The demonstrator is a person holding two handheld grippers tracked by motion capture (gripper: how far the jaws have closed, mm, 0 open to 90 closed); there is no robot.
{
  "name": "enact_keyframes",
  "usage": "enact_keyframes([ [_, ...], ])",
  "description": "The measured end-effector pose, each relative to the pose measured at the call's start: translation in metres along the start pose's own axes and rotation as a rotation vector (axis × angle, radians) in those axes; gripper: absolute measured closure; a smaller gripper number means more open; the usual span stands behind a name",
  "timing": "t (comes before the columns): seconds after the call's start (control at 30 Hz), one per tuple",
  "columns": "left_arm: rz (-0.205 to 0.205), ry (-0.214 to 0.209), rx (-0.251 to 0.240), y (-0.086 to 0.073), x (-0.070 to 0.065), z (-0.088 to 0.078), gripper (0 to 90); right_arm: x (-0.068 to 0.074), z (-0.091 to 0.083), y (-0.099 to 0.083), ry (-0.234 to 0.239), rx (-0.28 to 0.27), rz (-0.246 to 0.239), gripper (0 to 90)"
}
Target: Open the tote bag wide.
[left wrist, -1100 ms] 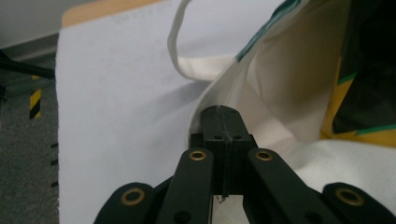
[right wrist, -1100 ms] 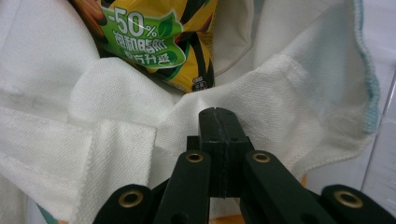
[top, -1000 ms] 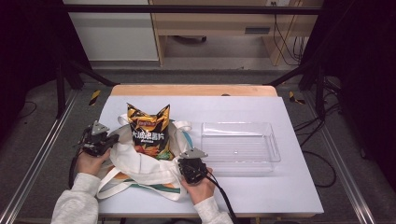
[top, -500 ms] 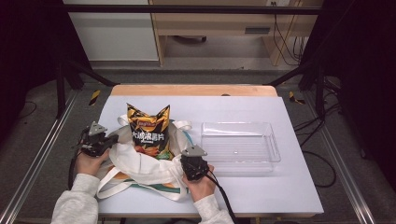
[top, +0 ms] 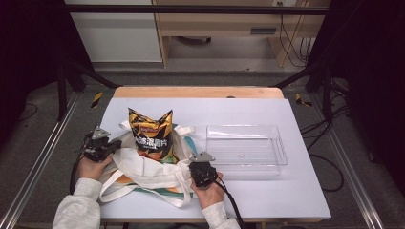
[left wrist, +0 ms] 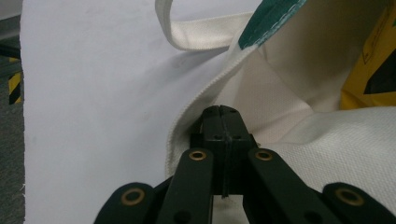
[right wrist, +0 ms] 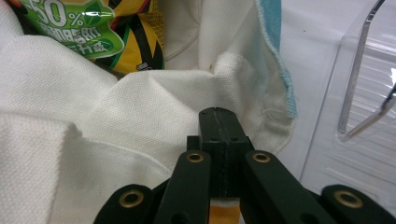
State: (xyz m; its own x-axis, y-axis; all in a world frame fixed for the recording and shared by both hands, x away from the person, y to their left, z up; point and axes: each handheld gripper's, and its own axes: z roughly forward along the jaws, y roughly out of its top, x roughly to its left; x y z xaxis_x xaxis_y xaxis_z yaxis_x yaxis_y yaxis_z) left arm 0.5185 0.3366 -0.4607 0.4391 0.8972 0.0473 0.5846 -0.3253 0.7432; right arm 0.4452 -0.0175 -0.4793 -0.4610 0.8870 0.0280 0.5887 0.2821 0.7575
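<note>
White table [top: 267, 200], both grippers' jaws clamped tight on tote bag [top: 143, 164] cloth

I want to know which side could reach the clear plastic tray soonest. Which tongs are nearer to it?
The right tongs: they sit at the tote bag edge, just left of the clear tray. The left tongs are at the bag's far side, beyond the chip bag.
</note>
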Motion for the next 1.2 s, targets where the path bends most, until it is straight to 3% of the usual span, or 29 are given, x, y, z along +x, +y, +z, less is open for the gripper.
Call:
enact_keyframes([
  [0.23, -0.001, 0.003, -0.026, 0.001, -0.002, -0.006, 90.0, 0.002, -0.002, -0.001, -0.010, -0.022, -0.016, 90.0],
  [0.3, -0.007, -0.011, -0.049, 0.002, -0.003, -0.013, 85.6, 0.003, -0.006, 0.000, -0.005, -0.038, -0.019, 90.0],
  [0.4, -0.014, -0.024, -0.113, 0.004, -0.006, -0.033, 81.7, 0.006, -0.016, 0.004, 0.019, -0.088, -0.013, 84.5],
  [0.43, -0.014, -0.024, -0.113, 0.004, -0.006, -0.033, 80.1, 0.006, -0.016, 0.004, 0.019, -0.088, -0.013, 84.5],
  [0.47, -0.019, -0.027, -0.151, 0.006, -0.007, -0.044, 78.6, 0.009, -0.023, 0.007, 0.039, -0.112, -0.017, 82.0],
  [0.67, -0.041, -0.044, -0.246, 0.015, -0.011, -0.068, 70.8, 0.010, -0.041, 0.022, 0.101, -0.183, -0.030, 74.1],
  [0.77, -0.042, -0.048, -0.283, 0.021, -0.014, -0.078, 67.0, 0.005, -0.046, 0.029, 0.140, -0.226, -0.030, 67.5],
  [1.0, -0.045, -0.057, -0.336, 0.031, -0.023, -0.094, 57.8, -0.009, -0.058, 0.046, 0.165, -0.292, -0.019, 52.5],
  [1.2, -0.039, -0.068, -0.362, 0.039, -0.032, -0.102, 51.3, -0.018, -0.065, 0.058, 0.172, -0.321, -0.011, 46.1],
])
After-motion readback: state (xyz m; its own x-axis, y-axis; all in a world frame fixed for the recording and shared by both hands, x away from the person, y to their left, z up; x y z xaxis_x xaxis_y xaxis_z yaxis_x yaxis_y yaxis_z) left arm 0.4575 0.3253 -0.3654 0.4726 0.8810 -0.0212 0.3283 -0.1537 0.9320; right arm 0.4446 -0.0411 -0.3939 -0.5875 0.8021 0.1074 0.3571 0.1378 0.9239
